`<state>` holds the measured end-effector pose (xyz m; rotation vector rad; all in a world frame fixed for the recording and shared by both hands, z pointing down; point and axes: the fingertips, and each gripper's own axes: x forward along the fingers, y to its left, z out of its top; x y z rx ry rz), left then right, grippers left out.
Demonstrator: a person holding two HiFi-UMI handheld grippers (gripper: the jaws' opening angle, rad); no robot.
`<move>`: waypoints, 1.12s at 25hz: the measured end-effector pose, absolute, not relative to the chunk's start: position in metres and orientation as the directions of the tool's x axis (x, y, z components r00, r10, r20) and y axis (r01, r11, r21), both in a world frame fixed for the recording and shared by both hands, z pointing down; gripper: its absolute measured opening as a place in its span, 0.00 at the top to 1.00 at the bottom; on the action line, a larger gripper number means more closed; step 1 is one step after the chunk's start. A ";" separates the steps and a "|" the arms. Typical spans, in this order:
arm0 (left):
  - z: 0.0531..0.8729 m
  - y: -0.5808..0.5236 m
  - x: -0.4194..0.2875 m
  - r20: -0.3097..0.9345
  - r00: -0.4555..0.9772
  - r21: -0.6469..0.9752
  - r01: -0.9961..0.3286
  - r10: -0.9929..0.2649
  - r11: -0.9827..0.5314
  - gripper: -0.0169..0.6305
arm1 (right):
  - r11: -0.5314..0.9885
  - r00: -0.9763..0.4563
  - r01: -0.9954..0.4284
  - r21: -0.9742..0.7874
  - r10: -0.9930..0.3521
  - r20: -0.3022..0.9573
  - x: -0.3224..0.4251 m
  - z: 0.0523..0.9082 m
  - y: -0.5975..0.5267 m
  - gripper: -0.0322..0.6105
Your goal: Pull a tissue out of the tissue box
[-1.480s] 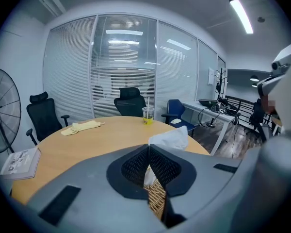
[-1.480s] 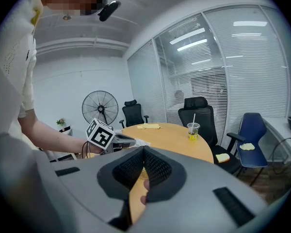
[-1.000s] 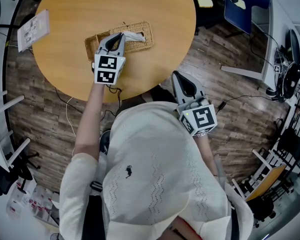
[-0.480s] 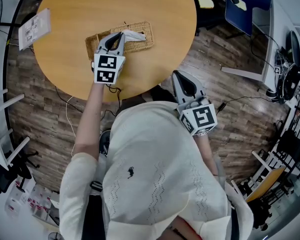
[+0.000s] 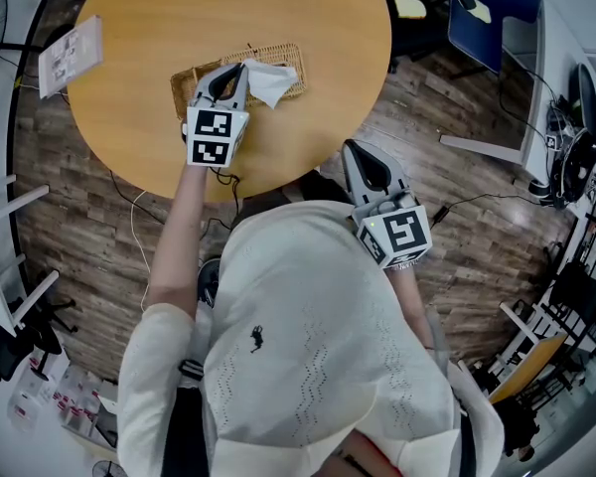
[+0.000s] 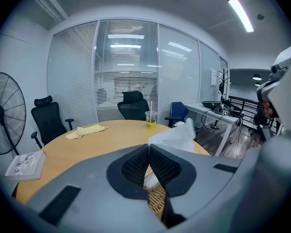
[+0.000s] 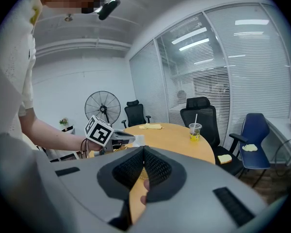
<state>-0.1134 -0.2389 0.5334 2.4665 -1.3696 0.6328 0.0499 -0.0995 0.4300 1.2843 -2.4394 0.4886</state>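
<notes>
Tissue (image 5: 271,80) pinched by left gripper (image 5: 240,69) over wicker box (image 5: 287,57); right gripper (image 5: 351,150) pressed together, empty; far yellow cloth (image 6: 86,130) shows only in gripper views.

Bright, even office light. Ceiling strip (image 6: 241,13) glares upper right in the left gripper view. Shadows soft. Heavy fisheye bending; corners vignetted dark; near foreground soft.

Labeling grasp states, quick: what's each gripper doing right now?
Left gripper: closed, holding a corner of the tissue.
Right gripper: closed, holding nothing.
</notes>
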 end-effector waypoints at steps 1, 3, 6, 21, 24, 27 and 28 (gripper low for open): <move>0.533 -0.238 -0.113 0.484 0.463 0.007 -0.850 -0.742 -0.526 0.95 | 0.535 -0.536 -0.833 -0.142 -0.716 0.447 0.050 0.430 -0.100 0.95; 0.532 -0.237 -0.114 0.481 0.461 0.006 -0.852 -0.745 -0.523 0.95 | 0.542 -0.542 -0.828 -0.141 -0.713 0.445 0.049 0.430 -0.099 0.95; 0.527 -0.236 -0.114 0.474 0.457 0.004 -0.855 -0.752 -0.518 0.95 | 0.549 -0.547 -0.824 -0.139 -0.710 0.443 0.048 0.429 -0.099 0.95; 0.502 -0.217 -0.121 0.420 0.411 0.024 -0.896 -0.809 -0.443 0.95 | 0.601 -0.603 -0.783 -0.156 -0.676 0.423 0.046 0.426 -0.095 0.95; 0.497 -0.211 -0.123 0.409 0.395 0.032 -0.907 -0.822 -0.420 0.95 | 0.617 -0.619 -0.770 -0.159 -0.665 0.417 0.045 0.425 -0.094 0.95; 0.492 -0.205 -0.126 0.395 0.377 0.040 -0.918 -0.838 -0.394 0.95 | 0.632 -0.638 -0.756 -0.172 -0.651 0.411 0.045 0.425 -0.095 0.95; 0.490 -0.203 -0.127 0.391 0.371 0.041 -0.921 -0.842 -0.387 0.95 | 0.637 -0.645 -0.750 -0.177 -0.646 0.409 0.044 0.425 -0.094 0.95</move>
